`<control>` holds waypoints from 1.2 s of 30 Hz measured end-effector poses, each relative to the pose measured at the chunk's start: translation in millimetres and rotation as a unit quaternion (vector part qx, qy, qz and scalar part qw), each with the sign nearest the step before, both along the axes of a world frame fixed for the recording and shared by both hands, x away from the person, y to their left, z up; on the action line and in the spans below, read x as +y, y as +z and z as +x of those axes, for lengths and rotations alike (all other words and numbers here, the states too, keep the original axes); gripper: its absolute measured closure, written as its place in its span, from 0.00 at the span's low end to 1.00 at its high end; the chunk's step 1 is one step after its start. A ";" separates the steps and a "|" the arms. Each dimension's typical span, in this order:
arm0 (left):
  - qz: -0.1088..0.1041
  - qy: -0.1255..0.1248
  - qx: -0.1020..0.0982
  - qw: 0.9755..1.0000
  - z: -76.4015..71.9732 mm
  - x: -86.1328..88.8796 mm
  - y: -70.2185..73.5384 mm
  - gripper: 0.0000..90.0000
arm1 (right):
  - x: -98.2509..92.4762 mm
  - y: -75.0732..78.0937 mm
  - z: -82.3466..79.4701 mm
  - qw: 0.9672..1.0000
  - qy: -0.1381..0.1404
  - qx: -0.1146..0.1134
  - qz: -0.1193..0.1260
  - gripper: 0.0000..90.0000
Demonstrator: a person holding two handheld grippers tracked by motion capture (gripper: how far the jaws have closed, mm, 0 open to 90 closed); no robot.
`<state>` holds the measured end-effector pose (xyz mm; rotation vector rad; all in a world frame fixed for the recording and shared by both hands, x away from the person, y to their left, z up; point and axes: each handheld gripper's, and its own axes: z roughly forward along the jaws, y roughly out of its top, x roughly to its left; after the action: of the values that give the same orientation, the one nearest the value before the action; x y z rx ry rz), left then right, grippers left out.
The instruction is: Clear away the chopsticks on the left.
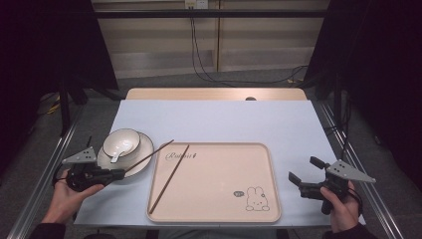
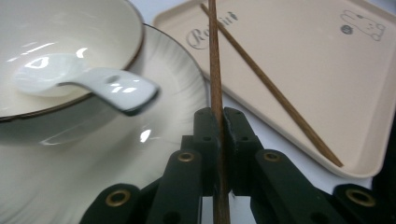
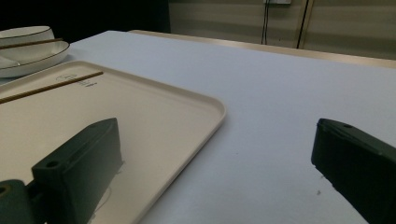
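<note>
One wooden chopstick (image 1: 149, 156) is pinched by the left hand-held gripper (image 1: 119, 174), its far end raised over the plate (image 1: 144, 158) toward the tray's left edge. A second chopstick (image 1: 170, 178) is laid diagonally on the beige tray (image 1: 219, 199). A bowl (image 1: 130, 135) with a white spoon (image 1: 117, 152) is stacked on the plate at the desk's (image 1: 219, 122) left. The right hand-held gripper (image 1: 302, 174) is held spread at right of the tray.

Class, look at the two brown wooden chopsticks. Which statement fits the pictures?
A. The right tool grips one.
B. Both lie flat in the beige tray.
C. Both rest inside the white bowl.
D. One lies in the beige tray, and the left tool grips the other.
D: one brown wooden chopstick lies in the beige tray, while the left tool is shut on the other chopstick beside the white plate.
</note>
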<state>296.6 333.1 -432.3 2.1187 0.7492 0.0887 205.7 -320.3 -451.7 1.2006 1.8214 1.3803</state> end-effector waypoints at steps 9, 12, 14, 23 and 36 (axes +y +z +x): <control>-0.024 0.003 0.008 1.000 -13.6 -19.0 10.2 0.94 | -0.2 0.1 0.0 1.000 0.001 0.000 0.000 0.02; -0.028 0.000 0.010 1.000 -16.5 -26.6 11.6 0.94 | 0.1 0.0 -0.1 1.000 0.000 0.000 0.001 0.02; -0.030 0.000 0.011 0.999 -18.4 -32.1 12.2 0.94 | -0.2 0.1 -0.1 1.000 0.001 0.000 0.001 0.02; -0.033 0.018 0.023 0.999 -22.3 -51.2 9.5 0.94 | 0.1 0.0 -0.1 1.000 0.001 0.001 0.000 0.02; -0.040 0.044 0.029 0.998 -31.4 -82.1 12.4 0.94 | 0.0 -0.1 0.0 1.000 0.001 0.001 0.000 0.02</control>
<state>265.2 251.0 -419.9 2.0205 0.8654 0.0443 205.8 -320.3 -451.8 1.1996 1.8245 1.3804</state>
